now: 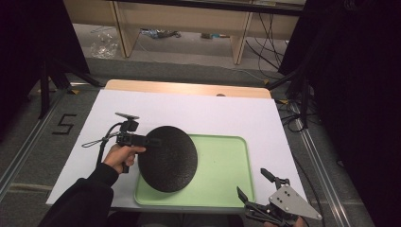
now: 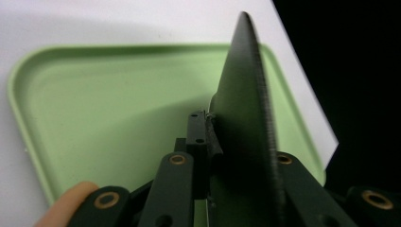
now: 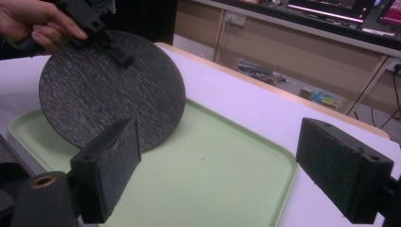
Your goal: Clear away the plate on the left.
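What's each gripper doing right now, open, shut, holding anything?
Left gripper: shut on the black disc, tilted over the green tray.
Right gripper: open, empty.

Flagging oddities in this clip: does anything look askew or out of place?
Only the black round plate: it is tilted on edge over the green tray, clamped at its rim by the left gripper. Right gripper open, idle.

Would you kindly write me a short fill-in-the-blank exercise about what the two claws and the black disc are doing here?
1. The left claw is shut on the rim of the black ____, held tilted.
2. The disc hangs over a tray whose colour is ____.
3. The right claw, near the tray's corner, has its jaws ____ and holds nothing.
4. The tray lies on a ____ sheet covering the table.

Missing words: disc; green; open; white
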A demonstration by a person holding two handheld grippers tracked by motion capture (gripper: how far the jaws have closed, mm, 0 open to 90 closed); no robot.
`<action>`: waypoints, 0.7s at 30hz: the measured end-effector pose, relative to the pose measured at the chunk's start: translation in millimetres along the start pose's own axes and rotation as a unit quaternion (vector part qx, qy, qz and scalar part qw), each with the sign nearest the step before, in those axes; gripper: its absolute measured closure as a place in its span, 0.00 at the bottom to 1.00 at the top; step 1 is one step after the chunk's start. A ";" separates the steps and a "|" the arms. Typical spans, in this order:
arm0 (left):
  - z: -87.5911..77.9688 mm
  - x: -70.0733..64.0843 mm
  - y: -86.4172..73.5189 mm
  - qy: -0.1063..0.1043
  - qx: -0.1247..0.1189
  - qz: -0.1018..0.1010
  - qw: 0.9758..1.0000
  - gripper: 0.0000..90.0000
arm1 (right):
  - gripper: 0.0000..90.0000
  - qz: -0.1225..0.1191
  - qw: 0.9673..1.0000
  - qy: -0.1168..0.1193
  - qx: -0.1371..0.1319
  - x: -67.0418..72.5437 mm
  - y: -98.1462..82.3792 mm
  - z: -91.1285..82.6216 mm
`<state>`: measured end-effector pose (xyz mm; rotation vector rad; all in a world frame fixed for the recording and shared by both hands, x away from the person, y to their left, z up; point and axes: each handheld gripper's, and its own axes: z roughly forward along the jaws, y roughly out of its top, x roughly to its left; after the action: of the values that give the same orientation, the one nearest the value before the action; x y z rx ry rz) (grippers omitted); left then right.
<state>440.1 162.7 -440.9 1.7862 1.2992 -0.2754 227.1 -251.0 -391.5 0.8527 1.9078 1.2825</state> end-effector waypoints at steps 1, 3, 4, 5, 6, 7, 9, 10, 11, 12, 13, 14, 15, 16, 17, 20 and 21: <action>3.8 -1.9 -1.5 0.012 0.019 0.022 0.999 0.85 | 0.17 0.000 1.000 0.000 -0.001 0.0 0.0 -0.1; 11.0 -1.8 -4.8 0.022 0.053 0.038 0.998 0.81 | 0.17 -0.001 1.000 0.000 0.002 -0.3 0.0 0.3; 11.0 -1.8 -4.8 0.022 0.053 0.038 0.998 0.80 | 0.17 -0.001 1.000 0.000 0.002 -0.3 0.0 0.3; 19.2 -5.2 -8.6 0.011 0.058 0.010 0.998 0.80 | 0.17 0.001 1.000 0.003 0.000 0.6 -0.2 0.3; 20.5 -5.6 -8.9 0.013 0.061 0.016 0.998 0.80 | 0.17 -0.003 1.000 0.002 -0.001 0.4 0.0 0.0; 21.2 -6.0 -7.6 0.019 0.059 0.037 0.997 0.79 | 0.17 -0.002 1.000 0.002 -0.001 0.3 0.0 0.0; 20.7 -7.6 -6.7 0.025 0.070 0.053 0.996 0.78 | 0.17 -0.001 1.000 0.001 -0.002 0.2 -0.1 0.8; 20.2 -7.4 -6.6 0.024 0.072 0.058 0.995 0.77 | 0.17 -0.003 1.000 0.000 0.000 0.1 -0.3 0.8; 19.7 -7.0 -6.2 0.022 0.075 0.060 0.995 0.77 | 0.17 -0.002 1.000 0.002 0.001 0.6 -0.3 0.4; 19.7 -6.9 -6.3 0.025 0.075 0.063 0.995 0.77 | 0.17 -0.003 1.000 0.001 0.000 0.5 -0.2 0.6; 21.0 -8.5 -7.0 0.034 0.068 0.056 0.996 0.76 | 0.17 -0.003 1.000 0.000 -0.001 0.3 -0.2 0.9; 19.9 -8.3 -7.0 0.043 0.073 0.062 0.994 0.74 | 0.17 -0.004 1.000 -0.001 0.001 0.3 -0.3 0.8; 18.3 -7.3 -6.7 0.053 0.078 0.065 0.993 0.72 | 0.17 -0.003 1.000 0.000 0.001 0.6 -0.3 0.4; 15.8 -6.0 -6.4 0.059 0.087 0.073 0.992 0.71 | 0.17 -0.003 1.000 0.002 -0.001 0.5 -0.3 0.4; 14.6 -5.8 -7.2 0.061 0.087 0.077 0.991 0.70 | 0.17 -0.001 1.000 0.003 0.001 0.5 -0.2 0.2; 8.3 -6.7 -9.2 0.075 0.098 0.094 0.988 0.68 | 0.17 -0.004 1.000 -0.001 0.003 0.5 -0.5 1.1; 6.5 -4.9 -8.8 0.077 0.108 0.103 0.986 0.68 | 0.17 -0.004 1.000 0.000 0.004 0.8 -0.5 1.1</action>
<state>432.4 155.2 -446.3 2.1449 1.2141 -0.1690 227.5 -250.0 -392.4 0.8470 1.9154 1.2708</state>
